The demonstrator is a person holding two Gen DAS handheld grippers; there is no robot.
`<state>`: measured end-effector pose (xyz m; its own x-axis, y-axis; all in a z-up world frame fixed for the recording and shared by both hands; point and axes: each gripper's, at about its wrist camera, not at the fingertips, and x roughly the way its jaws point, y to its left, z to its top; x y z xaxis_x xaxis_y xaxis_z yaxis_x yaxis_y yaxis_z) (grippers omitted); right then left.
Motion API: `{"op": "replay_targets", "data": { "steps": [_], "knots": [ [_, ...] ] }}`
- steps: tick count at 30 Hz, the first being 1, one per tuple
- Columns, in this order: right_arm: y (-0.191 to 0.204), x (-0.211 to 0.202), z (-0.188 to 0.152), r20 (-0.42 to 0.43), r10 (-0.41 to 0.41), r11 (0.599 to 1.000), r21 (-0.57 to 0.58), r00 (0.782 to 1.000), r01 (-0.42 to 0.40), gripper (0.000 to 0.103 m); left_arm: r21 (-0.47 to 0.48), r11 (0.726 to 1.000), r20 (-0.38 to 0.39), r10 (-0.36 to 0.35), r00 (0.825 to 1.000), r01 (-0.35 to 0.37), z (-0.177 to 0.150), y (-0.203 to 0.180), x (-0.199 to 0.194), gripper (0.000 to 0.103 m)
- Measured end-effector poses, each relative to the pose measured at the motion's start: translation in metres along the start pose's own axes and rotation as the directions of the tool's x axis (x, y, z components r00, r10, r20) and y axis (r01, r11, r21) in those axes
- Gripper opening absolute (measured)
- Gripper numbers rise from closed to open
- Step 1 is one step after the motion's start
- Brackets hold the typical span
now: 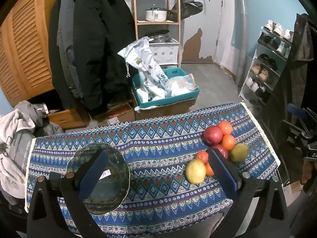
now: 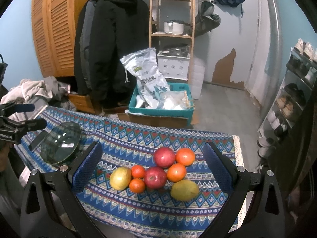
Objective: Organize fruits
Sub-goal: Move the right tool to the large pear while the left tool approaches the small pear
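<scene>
my left gripper (image 1: 156,170) gapes wide, holding nothing, one finger over the empty glass bowl (image 1: 99,178). my right gripper (image 2: 152,168) gapes around the fruits (image 2: 156,174), right on the cloth (image 2: 138,138).

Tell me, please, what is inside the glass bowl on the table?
No fruit shows in the glass bowl; only a white sticker shows on it. The left claw's finger covers part of it.

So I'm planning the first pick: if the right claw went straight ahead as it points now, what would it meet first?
Probably the nearer red apple in the fruit cluster, centred between the open right claw fingers; depth is unclear, so the small orange beside it might touch first.
</scene>
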<state>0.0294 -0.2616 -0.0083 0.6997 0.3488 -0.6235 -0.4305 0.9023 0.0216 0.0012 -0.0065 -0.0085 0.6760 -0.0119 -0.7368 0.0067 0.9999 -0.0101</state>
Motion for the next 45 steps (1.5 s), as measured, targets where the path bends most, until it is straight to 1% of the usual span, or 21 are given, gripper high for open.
{"op": "replay_targets", "data": {
  "steps": [4, 7, 10, 15, 18, 22, 25, 27, 31, 34, 36, 41, 45],
  "knots": [
    [-0.003, 0.001, -0.003, -0.008, -0.004, 1.0, 0.002, 1.0, 0.004, 0.099, 0.006, 1.0, -0.01, -0.002, 1.0, 0.003, 0.0, -0.003, 0.004, 0.102],
    [-0.008, 0.004, -0.005, -0.02, -0.006, 1.0, 0.007, 1.0, 0.007, 0.099, 0.009, 1.0, -0.03, -0.009, 0.999, 0.01, -0.002, -0.005, 0.012, 0.102],
    [-0.015, 0.008, -0.007, -0.037, -0.011, 1.0, 0.017, 0.999, 0.011, 0.099, 0.007, 1.0, -0.079, -0.026, 0.997, 0.027, -0.004, -0.008, 0.027, 0.102],
    [-0.025, 0.016, -0.012, -0.066, -0.02, 0.999, 0.029, 0.998, 0.022, 0.099, 0.017, 0.999, -0.135, -0.026, 0.991, 0.029, -0.01, -0.013, 0.048, 0.102],
    [-0.032, 0.026, -0.016, -0.095, -0.036, 0.999, 0.031, 0.995, 0.04, 0.099, 0.013, 0.999, -0.171, -0.039, 0.984, 0.042, -0.013, -0.018, 0.061, 0.102],
    [-0.046, 0.048, -0.026, -0.166, -0.032, 0.997, 0.06, 0.986, 0.042, 0.099, 0.021, 0.998, -0.214, -0.047, 0.976, 0.052, -0.016, -0.027, 0.081, 0.102],
    [-0.056, 0.064, -0.034, -0.215, -0.04, 0.996, 0.07, 0.976, 0.056, 0.099, 0.039, 0.997, -0.245, -0.048, 0.968, 0.06, -0.019, -0.037, 0.097, 0.102],
    [-0.06, 0.074, -0.04, -0.245, -0.051, 0.995, 0.066, 0.968, 0.069, 0.099, 0.044, 0.996, -0.273, -0.059, 0.96, 0.074, -0.022, -0.043, 0.111, 0.102],
    [-0.074, 0.103, -0.056, -0.332, -0.056, 0.994, 0.068, 0.942, 0.084, 0.099, 0.04, 0.996, -0.299, -0.062, 0.952, 0.078, -0.025, -0.052, 0.133, 0.102],
    [-0.082, 0.122, -0.07, -0.391, -0.042, 0.993, 0.083, 0.919, 0.081, 0.099, 0.049, 0.996, -0.318, -0.061, 0.946, 0.08, -0.028, -0.057, 0.146, 0.102],
    [-0.089, 0.131, -0.078, -0.423, -0.03, 0.992, 0.098, 0.906, 0.078, 0.099, 0.044, 0.996, -0.338, -0.061, 0.939, 0.08, -0.03, -0.059, 0.158, 0.102],
    [-0.096, 0.149, -0.09, -0.479, -0.011, 0.991, 0.115, 0.878, 0.075, 0.099, 0.009, 0.995, -0.398, -0.092, 0.913, 0.104, -0.038, -0.063, 0.187, 0.102],
    [-0.102, 0.167, -0.103, -0.522, 0.004, 0.99, 0.124, 0.853, 0.071, 0.099, 0.027, 0.994, -0.435, -0.087, 0.896, 0.11, -0.045, -0.07, 0.204, 0.102]
  ]
}}
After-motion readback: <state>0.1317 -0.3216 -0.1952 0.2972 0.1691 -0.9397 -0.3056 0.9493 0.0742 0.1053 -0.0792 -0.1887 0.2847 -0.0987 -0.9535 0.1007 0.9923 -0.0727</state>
